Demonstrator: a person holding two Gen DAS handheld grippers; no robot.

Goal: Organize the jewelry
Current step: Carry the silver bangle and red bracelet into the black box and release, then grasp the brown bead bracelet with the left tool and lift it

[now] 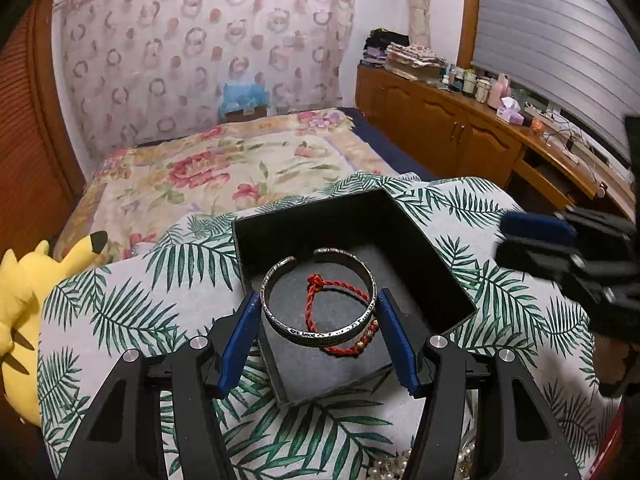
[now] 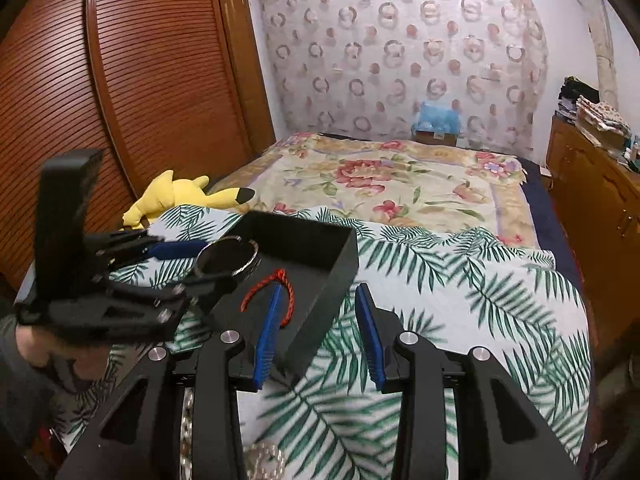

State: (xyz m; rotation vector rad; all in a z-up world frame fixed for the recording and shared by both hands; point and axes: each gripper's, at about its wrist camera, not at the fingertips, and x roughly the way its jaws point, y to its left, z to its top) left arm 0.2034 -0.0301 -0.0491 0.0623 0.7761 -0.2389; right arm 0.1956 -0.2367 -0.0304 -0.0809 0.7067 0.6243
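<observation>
The left gripper [image 1: 318, 304] clamps the silver bangle [image 1: 320, 304], gap facing away. The red cord [image 1: 320, 312] lies in the black box [image 1: 420, 240]; the right gripper's [image 2: 320, 312] fingers are apart, empty.

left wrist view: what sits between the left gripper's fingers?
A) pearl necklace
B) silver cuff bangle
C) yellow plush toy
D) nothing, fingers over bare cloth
B. The silver cuff bangle sits between the left gripper fingers, held tilted up over the black box, with the red cord bracelet lying on the grey pad behind it.
</observation>
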